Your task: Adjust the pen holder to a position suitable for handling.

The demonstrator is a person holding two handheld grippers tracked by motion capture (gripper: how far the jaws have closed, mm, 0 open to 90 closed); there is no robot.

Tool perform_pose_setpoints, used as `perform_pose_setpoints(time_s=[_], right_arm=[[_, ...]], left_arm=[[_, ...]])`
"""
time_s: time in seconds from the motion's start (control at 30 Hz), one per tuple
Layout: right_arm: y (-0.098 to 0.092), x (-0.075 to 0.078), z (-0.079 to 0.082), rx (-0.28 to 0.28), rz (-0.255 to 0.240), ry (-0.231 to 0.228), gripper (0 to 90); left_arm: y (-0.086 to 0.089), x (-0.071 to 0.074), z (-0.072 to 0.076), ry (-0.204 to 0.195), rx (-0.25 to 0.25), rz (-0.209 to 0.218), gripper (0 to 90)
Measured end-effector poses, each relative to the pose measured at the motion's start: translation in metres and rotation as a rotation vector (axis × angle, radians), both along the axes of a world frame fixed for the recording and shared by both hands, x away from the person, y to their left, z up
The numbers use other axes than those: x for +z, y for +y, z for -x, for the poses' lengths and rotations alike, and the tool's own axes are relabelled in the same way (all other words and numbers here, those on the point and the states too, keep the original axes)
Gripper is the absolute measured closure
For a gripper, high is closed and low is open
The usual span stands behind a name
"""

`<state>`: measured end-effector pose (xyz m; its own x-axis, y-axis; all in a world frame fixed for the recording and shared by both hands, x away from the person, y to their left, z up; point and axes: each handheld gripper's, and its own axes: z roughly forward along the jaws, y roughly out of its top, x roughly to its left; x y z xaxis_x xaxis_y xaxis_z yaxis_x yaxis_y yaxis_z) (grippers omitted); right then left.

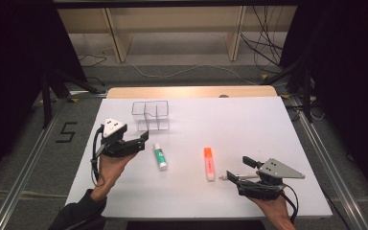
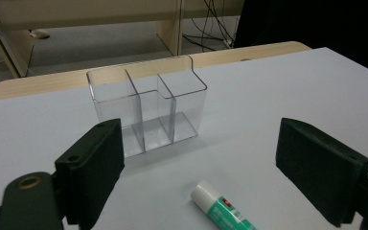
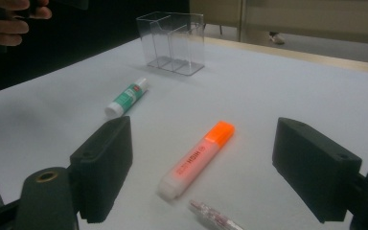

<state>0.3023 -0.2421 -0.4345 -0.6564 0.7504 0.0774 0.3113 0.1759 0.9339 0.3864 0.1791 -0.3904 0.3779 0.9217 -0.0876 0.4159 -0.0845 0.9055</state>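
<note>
The left hand-held gripper, jaws apart, hovers beside the glue stick near the clear organizer. The right hand-held gripper, also spread wide, faces the orange highlighter toward the desk's near edge.

The floor left of the table carries a black number "5". The orange highlighter has dark letters that look like "HIGH"; the rest is too blurred

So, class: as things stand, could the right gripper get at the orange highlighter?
Probably yes. The right gripper is open, and the orange highlighter lies flat ahead between its jaws with nothing across it; a small pen lies beside it.
</note>
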Motion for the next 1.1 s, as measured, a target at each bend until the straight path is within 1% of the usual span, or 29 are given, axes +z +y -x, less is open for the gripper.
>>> perform_pose_setpoints(time_s=[0.03,0.1,0.13,0.17,0.2,0.23,0.27,0.3,0.33,0.37,0.43,0.47,0.5,0.53,0.63,0.67,0.7,0.73,0.77,0.8,0.87,0.9,0.93,1.0,1.03,1.07,1.1], right_arm=[[0.0,0.0,0.0,-0.001,-0.002,0.003,22.6],[0.0,0.0,0.0,0.001,0.001,0.004,22.6],[0.0,-0.001,0.0,-0.003,0.002,0.008,22.6],[0.0,-0.001,0.0,-0.003,0.002,0.008,22.6],[0.0,0.0,0.0,-0.004,-0.001,0.01,22.7],[0.0,0.0,0.0,-0.003,-0.002,0.012,22.7],[0.0,-0.001,-0.001,0.0,-0.003,0.01,22.7],[0.0,-0.001,-0.001,0.0,-0.003,0.01,22.7],[0.0,-0.001,-0.001,-0.002,0.002,0.012,22.7],[0.0,-0.001,-0.001,-0.004,0.0,0.013,22.7],[0.0,-0.001,-0.001,-0.004,0.0,0.013,22.8],[0.0,-0.001,-0.001,0.0,0.006,0.015,22.8],[0.001,-0.002,-0.001,-0.001,0.006,0.017,22.8],[0.001,-0.002,-0.001,-0.001,0.006,0.017,22.8],[0.001,-0.002,-0.002,-0.001,0.003,0.016,23.0],[0.001,-0.003,-0.002,0.001,0.009,0.018,23.0],[0.001,-0.003,-0.002,0.001,0.009,0.018,23.0],[0.001,-0.003,-0.002,0.0,0.01,0.02,23.0],[0.001,-0.003,-0.002,0.0,0.01,0.023,23.0],[0.002,-0.003,-0.002,0.002,0.011,0.023,23.1],[0.003,-0.004,-0.002,0.006,0.01,0.024,23.1],[0.003,-0.004,-0.002,0.005,0.015,0.029,23.2],[0.003,-0.004,-0.002,0.005,0.015,0.029,23.2],[0.004,-0.003,-0.002,0.005,0.013,0.029,23.3],[0.004,-0.004,-0.002,0.006,0.014,0.029,23.2],[0.003,-0.004,-0.002,0.007,0.018,0.028,23.3],[0.003,-0.004,-0.002,0.007,0.018,0.028,23.3]], left_arm=[[0.001,0.001,-0.004,0.005,0.006,-0.003,16.5],[0.005,0.001,-0.011,0.001,0.02,-0.013,17.8],[0.007,0.002,-0.015,0.001,0.031,-0.014,19.6],[0.009,0.002,-0.018,0.004,0.041,-0.004,19.6],[0.014,0.002,-0.025,0.012,0.057,-0.006,21.1],[0.014,0.002,-0.025,0.012,0.057,-0.006,22.0],[0.016,0.002,-0.028,0.004,0.073,-0.013,23.9],[0.019,0.001,-0.031,0.001,0.084,-0.021,23.9],[0.022,0.0,-0.035,0.008,0.098,-0.023,25.8],[0.025,-0.002,-0.04,0.021,0.108,-0.018,27.3],[0.031,-0.005,-0.046,0.029,0.13,-0.002,28.9],[0.037,-0.007,-0.051,0.035,0.147,0.009,33.4],[0.037,-0.007,-0.051,0.035,0.147,0.009,35.5],[0.039,-0.009,-0.054,0.037,0.16,0.011,35.5],[0.045,-0.012,-0.059,0.041,0.189,0.003,44.2],[0.047,-0.013,-0.061,0.038,0.194,0.008,50.9],[0.049,-0.014,-0.062,0.029,0.198,0.011,50.9],[0.051,-0.015,-0.063,0.021,0.213,0.015,55.7],[0.053,-0.017,-0.065,0.021,0.219,0.023,59.8],[0.054,-0.018,-0.068,0.026,0.221,0.031,63.4],[0.055,-0.021,-0.072,0.036,0.221,0.023,68.1],[0.055,-0.023,-0.074,0.041,0.219,0.02,72.1],[0.055,-0.024,-0.077,0.045,0.22,0.015,72.1],[0.056,-0.027,-0.081,0.063,0.219,0.013,77.3],[0.056,-0.029,-0.083,0.068,0.218,0.007,79.1],[0.056,-0.03,-0.085,0.07,0.22,0.003,82.9],[0.056,-0.032,-0.087,0.074,0.221,-0.003,82.9]])
